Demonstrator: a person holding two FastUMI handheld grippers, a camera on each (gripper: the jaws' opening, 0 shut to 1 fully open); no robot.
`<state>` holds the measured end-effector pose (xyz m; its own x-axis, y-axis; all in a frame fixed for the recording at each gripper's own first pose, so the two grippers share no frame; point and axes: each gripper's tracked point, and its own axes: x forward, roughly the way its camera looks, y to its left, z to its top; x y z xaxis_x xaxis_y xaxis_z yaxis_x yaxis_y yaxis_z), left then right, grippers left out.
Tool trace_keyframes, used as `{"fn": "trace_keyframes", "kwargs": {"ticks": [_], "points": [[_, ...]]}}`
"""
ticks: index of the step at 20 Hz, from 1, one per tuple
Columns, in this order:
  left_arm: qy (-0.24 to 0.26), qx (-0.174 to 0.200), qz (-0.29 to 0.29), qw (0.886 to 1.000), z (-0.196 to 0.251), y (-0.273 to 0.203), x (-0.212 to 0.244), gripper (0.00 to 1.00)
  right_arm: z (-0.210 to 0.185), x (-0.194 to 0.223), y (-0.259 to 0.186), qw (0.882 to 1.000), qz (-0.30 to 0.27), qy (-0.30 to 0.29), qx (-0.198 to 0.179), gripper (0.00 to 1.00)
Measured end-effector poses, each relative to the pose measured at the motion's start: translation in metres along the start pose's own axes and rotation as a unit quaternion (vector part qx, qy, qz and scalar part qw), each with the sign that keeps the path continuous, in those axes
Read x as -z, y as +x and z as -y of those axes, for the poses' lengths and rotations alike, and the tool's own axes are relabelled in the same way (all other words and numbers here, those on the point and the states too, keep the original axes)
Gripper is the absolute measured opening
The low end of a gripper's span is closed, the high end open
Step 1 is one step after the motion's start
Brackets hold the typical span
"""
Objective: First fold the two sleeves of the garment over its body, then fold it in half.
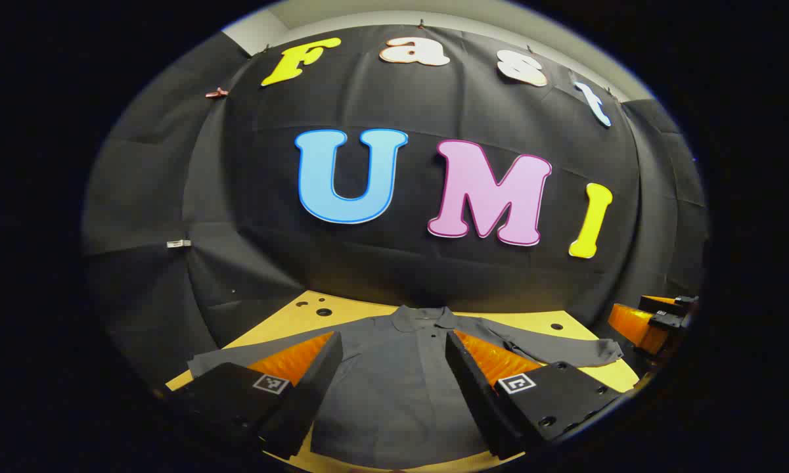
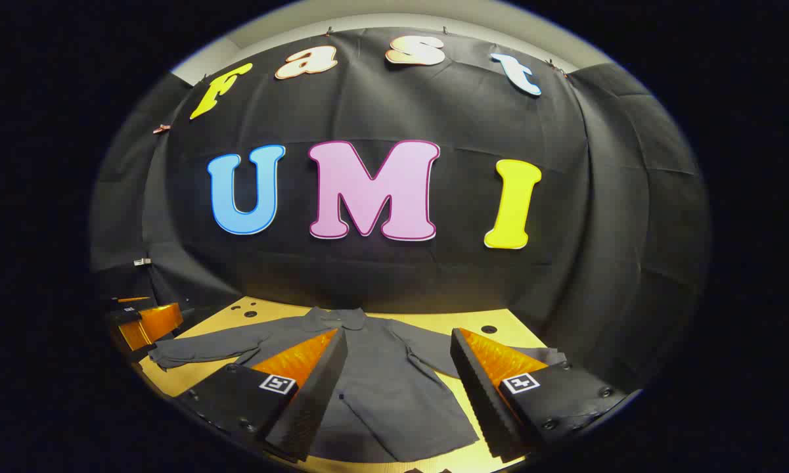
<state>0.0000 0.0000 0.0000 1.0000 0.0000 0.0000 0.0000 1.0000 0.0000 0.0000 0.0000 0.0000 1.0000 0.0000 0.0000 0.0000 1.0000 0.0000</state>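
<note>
Garment: grey long-sleeved collared cloth shirt (image 1: 401, 381) lies flat on yellow wooden table (image 1: 302, 312), both sleeves spread outward, so nothing is folded yet | left gripper (image 1: 391, 374): jaws released, empty, above shirt body | right gripper (image 2: 397, 374): jaws released, empty, probably ready for a sleeve.

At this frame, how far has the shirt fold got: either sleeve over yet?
Nothing looks folded yet. The grey shirt lies flat and face up on the yellow table, collar toward the wall, both sleeves spread out to the sides. In hand: nothing; the left gripper and the right gripper both hover open above the body, gripping no cloth. Left to do: both sleeve folds, then the fold in half.
</note>
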Motion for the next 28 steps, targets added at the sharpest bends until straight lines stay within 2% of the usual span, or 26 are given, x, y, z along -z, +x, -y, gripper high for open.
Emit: {"fn": "trace_keyframes", "kwargs": {"ticks": [5,10,14,21,28], "points": [[0.027,0.021,-0.017,0.999,0.02,0.013,0.01,0.99,0.007,-0.007,0.008,1.0,0.012,0.009,0.007,0.98],[0.017,0.024,-0.034,0.999,0.028,0.019,0.015,0.99,0.004,0.004,0.018,1.0,-0.003,0.014,-0.007,0.98],[0.011,-0.014,-0.03,0.999,0.009,0.032,0.007,0.99,0.002,0.011,0.025,1.0,-0.013,0.01,-0.018,0.98],[0.015,-0.062,-0.05,0.997,-0.01,0.038,0.019,0.99,0.012,0.021,0.052,0.999,-0.035,0.018,-0.032,0.98],[0.009,-0.101,-0.051,0.994,-0.002,0.053,0.024,0.99,0.037,0.044,0.091,0.996,-0.068,0.039,-0.049,0.98]]}}
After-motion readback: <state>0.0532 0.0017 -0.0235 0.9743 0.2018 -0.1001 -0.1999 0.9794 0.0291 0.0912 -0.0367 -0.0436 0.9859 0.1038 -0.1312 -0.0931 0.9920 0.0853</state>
